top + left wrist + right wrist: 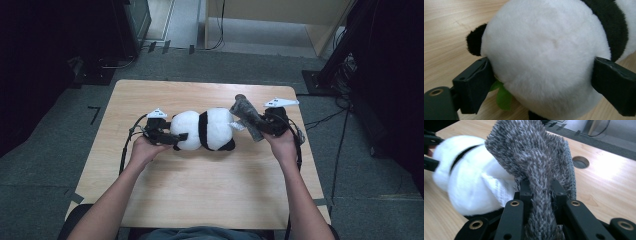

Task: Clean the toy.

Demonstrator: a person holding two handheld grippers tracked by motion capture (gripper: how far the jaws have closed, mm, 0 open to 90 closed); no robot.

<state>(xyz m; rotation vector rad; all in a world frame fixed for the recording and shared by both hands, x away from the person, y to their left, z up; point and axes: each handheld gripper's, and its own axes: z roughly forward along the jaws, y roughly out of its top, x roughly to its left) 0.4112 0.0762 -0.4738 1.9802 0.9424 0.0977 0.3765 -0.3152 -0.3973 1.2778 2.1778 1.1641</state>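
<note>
Forearms in from six o'clock, both tools busy on the plush toy at table centre.

Left tool [172,136] sits at nine o'clock of the black-and-white stuffed panda [202,130], its black jaws spread wide around the round white head; in the left gripper view the two pads [475,83] press into the fur on either side, a black ear [475,42] up at ten o'clock and a small green leaf-shaped tag [503,96] poking out underneath. Right tool [260,126] works at three o'clock of the panda, jaws pinched narrow on a grey knitted woolly cloth [534,165] that stands up out of the grip. Panda lies on its side on the light wooden table [200,190], the grey knit touching its rear end beside a white sewn-in label [500,186].
</note>
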